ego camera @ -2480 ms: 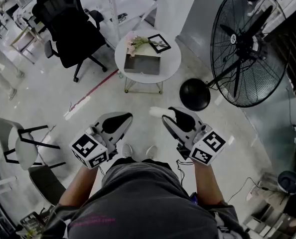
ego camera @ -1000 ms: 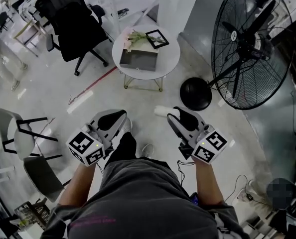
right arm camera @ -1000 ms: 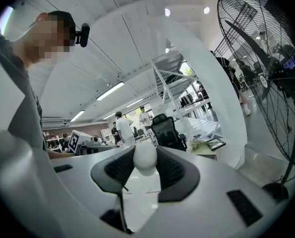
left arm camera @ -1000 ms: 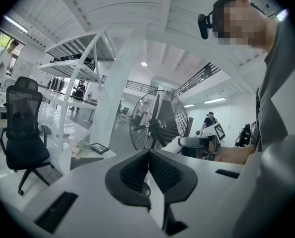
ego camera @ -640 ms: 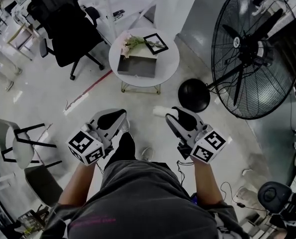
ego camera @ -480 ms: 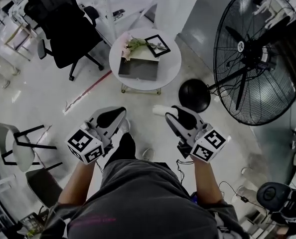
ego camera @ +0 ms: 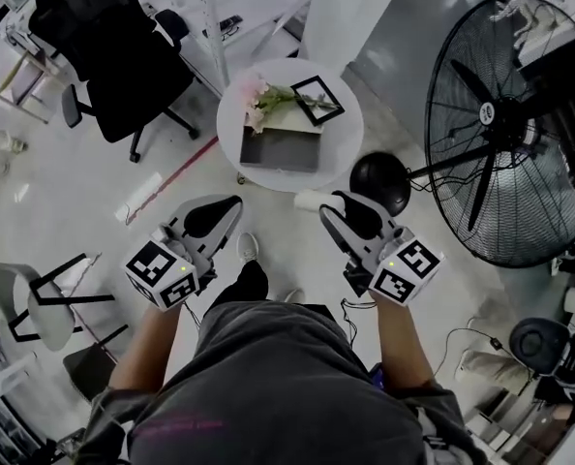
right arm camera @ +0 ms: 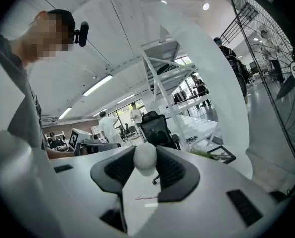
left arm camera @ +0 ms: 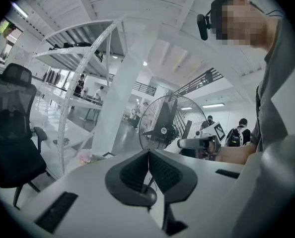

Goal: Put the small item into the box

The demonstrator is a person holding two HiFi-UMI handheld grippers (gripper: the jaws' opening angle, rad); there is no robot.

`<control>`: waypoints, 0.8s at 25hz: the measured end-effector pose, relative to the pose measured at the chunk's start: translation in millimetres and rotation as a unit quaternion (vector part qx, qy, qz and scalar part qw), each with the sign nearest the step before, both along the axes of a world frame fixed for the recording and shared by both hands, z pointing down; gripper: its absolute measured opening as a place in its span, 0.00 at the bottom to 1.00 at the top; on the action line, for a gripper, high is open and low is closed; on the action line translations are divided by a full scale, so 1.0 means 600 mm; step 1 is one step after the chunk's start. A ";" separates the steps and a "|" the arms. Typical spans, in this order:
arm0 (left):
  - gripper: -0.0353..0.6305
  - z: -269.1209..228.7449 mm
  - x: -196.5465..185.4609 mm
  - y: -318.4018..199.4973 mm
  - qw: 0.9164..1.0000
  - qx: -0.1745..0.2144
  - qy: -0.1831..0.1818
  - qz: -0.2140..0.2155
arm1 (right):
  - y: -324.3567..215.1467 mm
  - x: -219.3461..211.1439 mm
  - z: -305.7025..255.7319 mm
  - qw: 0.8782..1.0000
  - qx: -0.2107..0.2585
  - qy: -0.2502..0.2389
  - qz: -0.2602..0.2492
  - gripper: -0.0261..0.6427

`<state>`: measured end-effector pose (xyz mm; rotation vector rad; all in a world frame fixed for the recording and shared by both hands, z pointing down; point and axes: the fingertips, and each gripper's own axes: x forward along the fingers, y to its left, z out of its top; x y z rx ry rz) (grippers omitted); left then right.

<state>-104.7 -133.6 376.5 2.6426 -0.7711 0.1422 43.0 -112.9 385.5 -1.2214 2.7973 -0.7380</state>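
- Your right hand-held gripper (ego camera: 328, 204) is clenched on the small white rounded item (right arm camera: 145, 158). The right gripper view shows the item pinched between the two dark ribbed pads, close to their tips.
- Your left hand-held gripper (ego camera: 227, 206) is clenched with nothing in it. In the left gripper view its two dark pads meet edge to edge.
- You hold both hand-held grippers out in front of your body, side by side and apart, with their marker cubes towards you and their jaws pointing away.
- The open grey rectangular box (ego camera: 283, 149) sits on the round white counter (ego camera: 351, 124), ahead of both hand-held grippers.
- In the head view the item hangs over the floor, just short of the counter's near rim. It is apart from the box and not inside it.
- A spray of pink flowers with green stems (ego camera: 260, 96) lies on the counter behind the box. A small black picture frame (ego camera: 318, 101) lies to the right of the flowers.
- The large black pedestal fan (ego camera: 508, 134) stands to your right, and its round black base (ego camera: 380, 180) is just beside the counter.
- A black office chair (ego camera: 99, 54) stands off to the left, beyond the counter.
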 end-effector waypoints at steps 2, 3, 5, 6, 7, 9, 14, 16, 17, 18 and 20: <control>0.08 -0.002 -0.014 -0.026 1.000 0.001 0.003 0.004 | -0.023 -0.013 0.000 1.000 -0.001 0.003 0.005 0.24; 0.08 -0.003 -0.020 -0.037 1.000 0.002 0.004 0.007 | -0.034 -0.020 0.000 1.000 -0.002 0.005 0.008 0.24; 0.08 -0.004 -0.030 -0.058 1.000 0.002 0.007 0.013 | -0.053 -0.031 0.000 1.000 -0.004 0.007 0.014 0.24; 0.08 -0.004 -0.034 -0.067 1.000 0.002 0.007 0.017 | -0.061 -0.035 0.000 1.000 -0.005 0.009 0.017 0.24; 0.08 -0.003 -0.039 -0.076 1.000 0.002 0.007 0.020 | -0.068 -0.040 0.001 1.000 -0.007 0.009 0.021 0.24; 0.08 0.000 -0.045 -0.092 1.000 0.001 0.008 0.024 | -0.079 -0.046 0.006 1.000 -0.011 0.010 0.026 0.24; 0.08 0.011 -0.056 -0.120 1.000 -0.011 0.012 0.025 | -0.103 -0.052 0.023 0.999 -0.030 0.017 0.031 0.24; 0.08 0.020 -0.058 -0.129 0.999 -0.018 0.012 0.026 | -0.112 -0.050 0.030 0.999 -0.036 0.017 0.034 0.24; 0.08 0.025 -0.057 -0.132 0.999 -0.020 0.010 0.026 | -0.117 -0.048 0.033 0.999 -0.038 0.017 0.036 0.24; 0.08 0.029 -0.056 -0.136 0.999 -0.023 0.009 0.026 | -0.122 -0.045 0.037 0.998 -0.040 0.016 0.037 0.24; 0.08 0.036 -0.052 -0.144 0.999 -0.027 0.007 0.026 | -0.131 -0.039 0.046 0.998 -0.045 0.015 0.038 0.24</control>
